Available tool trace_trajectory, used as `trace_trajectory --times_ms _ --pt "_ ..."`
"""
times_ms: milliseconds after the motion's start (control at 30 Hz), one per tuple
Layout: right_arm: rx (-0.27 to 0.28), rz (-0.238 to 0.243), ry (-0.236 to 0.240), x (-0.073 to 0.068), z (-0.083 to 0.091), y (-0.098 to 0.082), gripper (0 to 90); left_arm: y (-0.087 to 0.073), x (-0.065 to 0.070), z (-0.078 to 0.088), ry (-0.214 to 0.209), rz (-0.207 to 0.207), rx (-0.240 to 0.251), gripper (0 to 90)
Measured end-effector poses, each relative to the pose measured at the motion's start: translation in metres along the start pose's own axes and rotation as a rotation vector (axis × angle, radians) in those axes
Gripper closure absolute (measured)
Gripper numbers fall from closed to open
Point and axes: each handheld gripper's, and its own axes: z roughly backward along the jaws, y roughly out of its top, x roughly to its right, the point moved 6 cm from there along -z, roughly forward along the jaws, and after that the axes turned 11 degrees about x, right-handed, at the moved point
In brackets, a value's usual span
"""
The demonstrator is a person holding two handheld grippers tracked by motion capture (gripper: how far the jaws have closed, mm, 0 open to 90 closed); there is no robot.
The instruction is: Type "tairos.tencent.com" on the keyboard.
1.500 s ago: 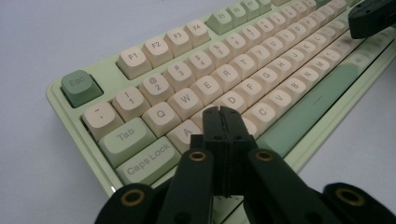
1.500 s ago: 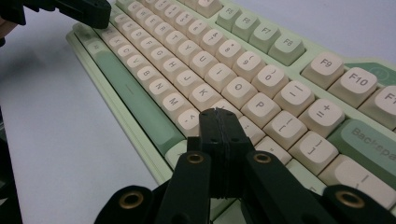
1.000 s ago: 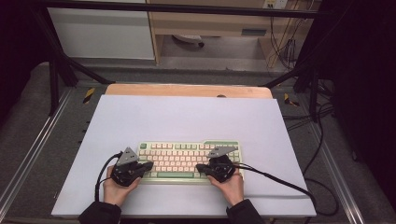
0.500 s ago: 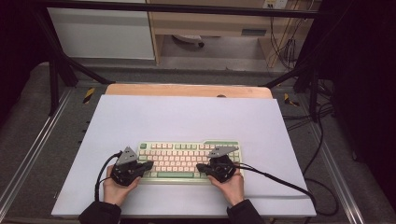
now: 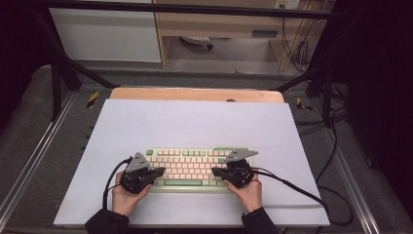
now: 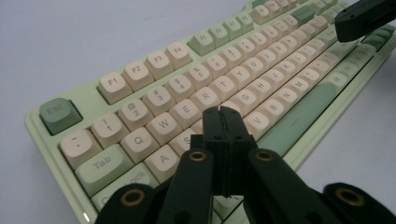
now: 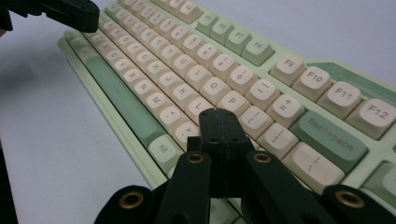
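Here, the green-and-cream keyboard (image 5: 191,167) lies on the white counter (image 5: 195,122), near its front edge and between the person's two hands. Left gripper (image 5: 155,173) hovers over the keyboard's left end, fingers (image 6: 215,122) pressed together with nothing between them, tip above the home-row keys. Right gripper (image 5: 217,172) sits over the right end, fingers (image 7: 211,122) likewise together and empty, above the keys near L.

We see a pale green keyboard (image 5: 192,167) with cream keys and darker green accent keys, black grippers, a white mat (image 5: 195,122), and perhaps light wood at the table edge (image 5: 195,94)
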Motion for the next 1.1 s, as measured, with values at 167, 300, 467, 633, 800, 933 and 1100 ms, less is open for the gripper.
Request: trace_trajectory --times_ms 167,300,467,633,800,933,1100 --pt "0.002 -0.009 -0.008 0.005 0.004 -0.002 90.0 0.001 0.005 -0.006 -0.004 -0.002 -0.004 90.0" --pt "-0.001 -0.010 -0.011 0.008 0.006 -0.003 90.0 0.001 0.010 -0.011 -0.009 -0.001 -0.011 90.0" --pt "-0.002 -0.009 -0.012 0.008 0.006 -0.004 90.0 -0.001 0.012 -0.016 -0.012 -0.004 -0.022 90.0" --pt "-0.001 -0.010 -0.011 0.007 0.006 -0.003 90.0 -0.003 0.013 -0.020 -0.015 -0.006 -0.031 90.0" --pt "0.000 -0.008 -0.010 0.007 0.007 -0.003 90.0 -0.005 0.015 -0.023 -0.017 -0.010 -0.040 90.0" --pt "0.000 -0.006 -0.011 0.007 0.006 -0.003 90.0 -0.006 0.015 -0.023 -0.019 -0.015 -0.042 90.0" --pt "0.001 -0.008 -0.011 0.007 0.006 -0.003 90.0 -0.009 0.015 -0.025 -0.017 -0.022 -0.045 90.0"
